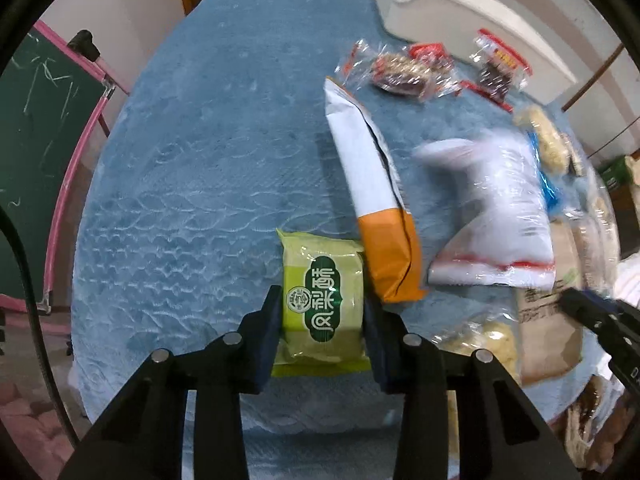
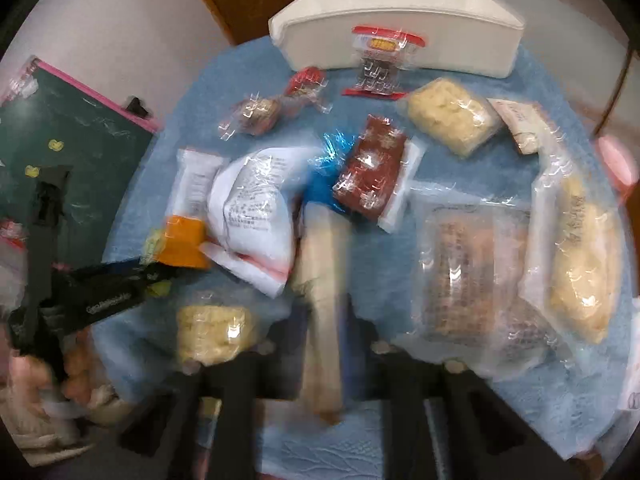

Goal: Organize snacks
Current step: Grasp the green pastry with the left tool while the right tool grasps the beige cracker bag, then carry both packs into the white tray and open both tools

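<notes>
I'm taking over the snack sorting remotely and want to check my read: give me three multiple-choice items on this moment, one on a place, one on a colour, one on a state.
1. Where is the white bin?
A. far edge of the table
B. on the floor
C. in the left gripper

2. What colour is the packet between the left gripper fingers?
A. red
B. green
C. blue

3. What is the right gripper doing?
A. hanging open over bare cloth
B. closed on a beige packet
C. out of view

Answers: 1 A, it stands behind the snacks. 2 B, yellow-green wrapper. 3 B, the packet runs between its fingers, though blurred.
</notes>
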Tool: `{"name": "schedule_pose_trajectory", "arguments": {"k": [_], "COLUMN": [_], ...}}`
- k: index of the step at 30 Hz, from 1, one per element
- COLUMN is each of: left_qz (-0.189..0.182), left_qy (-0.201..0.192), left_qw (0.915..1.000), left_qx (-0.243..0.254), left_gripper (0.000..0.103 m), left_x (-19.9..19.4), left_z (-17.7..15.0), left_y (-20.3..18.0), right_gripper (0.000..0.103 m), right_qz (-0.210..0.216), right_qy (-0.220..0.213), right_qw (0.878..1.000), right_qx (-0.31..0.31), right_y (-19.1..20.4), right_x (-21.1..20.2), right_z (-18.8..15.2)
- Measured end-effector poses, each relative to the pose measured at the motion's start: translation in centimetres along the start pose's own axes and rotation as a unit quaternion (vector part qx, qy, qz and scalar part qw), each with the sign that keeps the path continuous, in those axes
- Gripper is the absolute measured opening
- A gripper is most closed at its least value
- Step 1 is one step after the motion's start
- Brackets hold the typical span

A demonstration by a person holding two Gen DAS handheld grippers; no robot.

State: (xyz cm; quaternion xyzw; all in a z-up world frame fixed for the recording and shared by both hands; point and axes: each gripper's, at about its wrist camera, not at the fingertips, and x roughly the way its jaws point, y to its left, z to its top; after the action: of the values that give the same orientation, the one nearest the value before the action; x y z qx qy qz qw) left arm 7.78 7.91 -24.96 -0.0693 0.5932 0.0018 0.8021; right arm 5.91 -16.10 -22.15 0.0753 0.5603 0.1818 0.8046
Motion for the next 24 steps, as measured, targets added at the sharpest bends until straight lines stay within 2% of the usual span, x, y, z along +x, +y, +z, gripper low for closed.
{"name": "schedule_pose_trajectory", "arguments": {"k": [4, 10, 15, 18, 21, 24], "left_qz": [0.009, 0.003, -0.014, -0.015, -0.018, -0.022], "left_qy": [-0.018, -0.017, -0.026, -0.030, -0.035, -0.045], "left_qw": [0.9995, 0.9994, 0.9992, 0.9990, 0.9989, 0.9985], "left_qx": [0.024, 0.029, 0.028, 0.031, 0.027, 0.021], "left_gripper": [0.036, 0.036, 0.036, 0.036, 0.036, 0.036], "left_x": [-1.3, -1.7, -2.3, -2.6, -3.0, -3.7], "left_z": [-0.5, -1.2, -1.2, -1.4, -1.6, -1.5], "left_y": [-1.3, -1.6, -1.1, -1.1, -0.9, -0.7], "right_gripper": [0.014, 0.020, 0.020, 0.014, 0.013, 0.013], "right_qz": [-0.005, -0.028, 0.014, 0.017, 0.016, 0.002], "right_qy": [0.005, 0.027, 0.061, 0.080, 0.063, 0.029], "right_qw": [1.000, 0.999, 0.998, 0.997, 0.998, 1.000], "right_qx": [0.000, -0.010, -0.013, -0.010, 0.000, 0.002], "right_y": [1.2, 1.8, 2.3, 2.4, 2.1, 1.8], "right_x": [0.9, 2.3, 3.9, 5.0, 4.3, 2.6], "right_z": [0.1, -0.3, -0.9, -1.1, -1.1, -0.9]}}
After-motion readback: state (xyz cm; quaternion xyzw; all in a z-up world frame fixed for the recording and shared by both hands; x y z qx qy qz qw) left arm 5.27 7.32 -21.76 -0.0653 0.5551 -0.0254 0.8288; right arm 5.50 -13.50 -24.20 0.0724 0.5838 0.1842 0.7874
